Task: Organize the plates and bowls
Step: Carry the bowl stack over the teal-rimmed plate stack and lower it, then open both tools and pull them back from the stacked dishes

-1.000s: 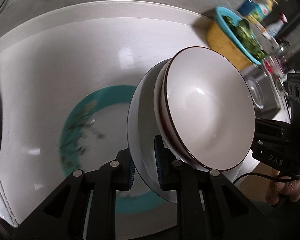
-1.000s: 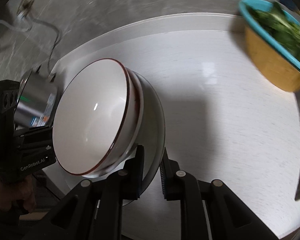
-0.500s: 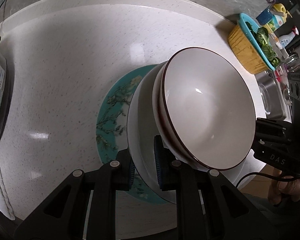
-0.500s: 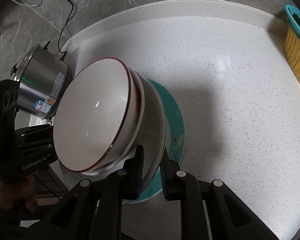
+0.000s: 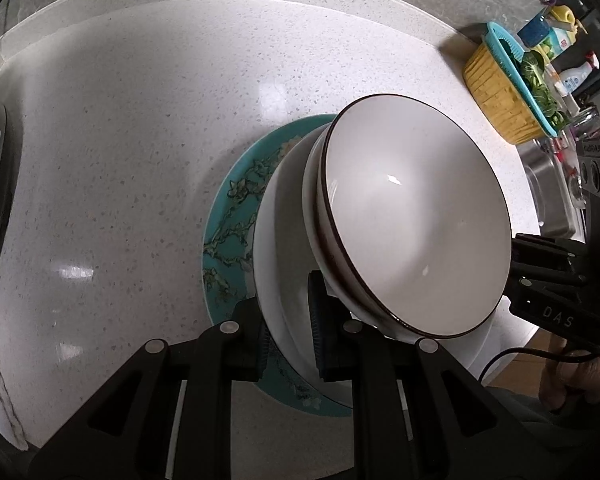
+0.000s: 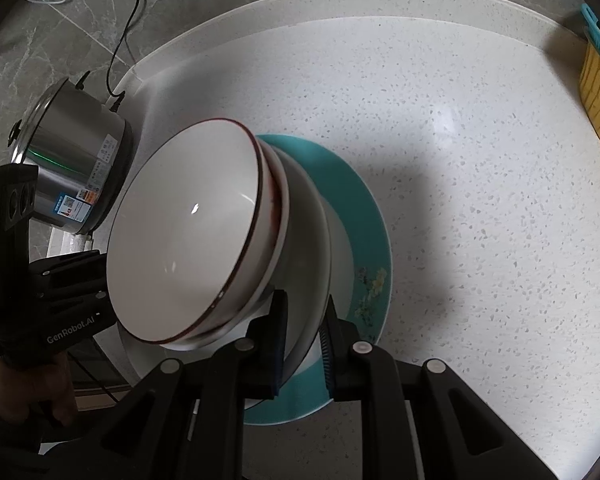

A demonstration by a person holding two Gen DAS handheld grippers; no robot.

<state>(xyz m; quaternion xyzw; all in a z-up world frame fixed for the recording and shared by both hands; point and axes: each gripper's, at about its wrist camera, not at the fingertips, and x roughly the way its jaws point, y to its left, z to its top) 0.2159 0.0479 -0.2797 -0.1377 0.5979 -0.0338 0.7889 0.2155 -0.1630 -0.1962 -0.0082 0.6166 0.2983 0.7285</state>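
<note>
A white plate [image 5: 280, 240] carries two stacked white bowls with dark brown rims [image 5: 412, 220]. My left gripper [image 5: 290, 332] is shut on the plate's near rim. From the opposite side, my right gripper [image 6: 303, 340] is shut on the same white plate [image 6: 312, 236], with the bowls [image 6: 188, 232] to its left. Directly under the stack, a teal plate with a flower pattern [image 5: 228, 216] lies on the speckled white counter; the right wrist view shows this teal plate [image 6: 364, 216] too. Whether the white plate touches it I cannot tell.
A steel rice cooker [image 6: 76, 160] with a cord stands at the counter's left end. A yellow basket with a teal strainer of greens [image 5: 504, 96] sits at the right, bottles [image 5: 552, 36] and a sink [image 5: 548, 184] beyond it. A hand [image 6: 28, 396] holds the left gripper.
Both grippers carried the plate and bowls down and away from the yellow basket, until the stack stood over the teal plate. The grips stay the same.
</note>
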